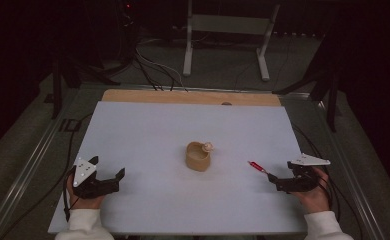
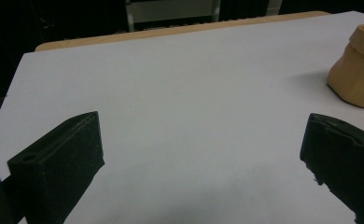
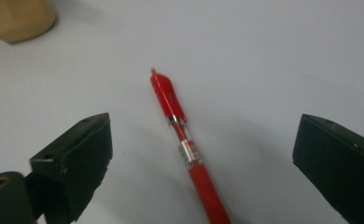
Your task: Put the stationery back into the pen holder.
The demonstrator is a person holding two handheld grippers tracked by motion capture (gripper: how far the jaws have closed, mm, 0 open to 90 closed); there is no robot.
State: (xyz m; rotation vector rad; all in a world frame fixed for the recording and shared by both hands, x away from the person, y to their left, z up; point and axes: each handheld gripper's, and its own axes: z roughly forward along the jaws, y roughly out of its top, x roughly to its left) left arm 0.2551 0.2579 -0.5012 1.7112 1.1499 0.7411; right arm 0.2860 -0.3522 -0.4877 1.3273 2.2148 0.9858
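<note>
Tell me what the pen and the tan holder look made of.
Pen: plastic, it seems. Glossy red cap end and grip, with a clear barrel section showing a silvery band inside.
Holder: unclear; matte tan with soft folds and a rolled rim, so possibly moulded ceramic, resin or stiff paper.

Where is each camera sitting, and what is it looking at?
High view: above the person's side, looking forward and down on the table; both hands show, with the left gripper and right gripper.
Left gripper view: on the left gripper, over bare table toward the tan cup; its open black jaws show.
Right gripper view: on the right gripper, at the red pen between open jaws.
All three share the cup.
</note>
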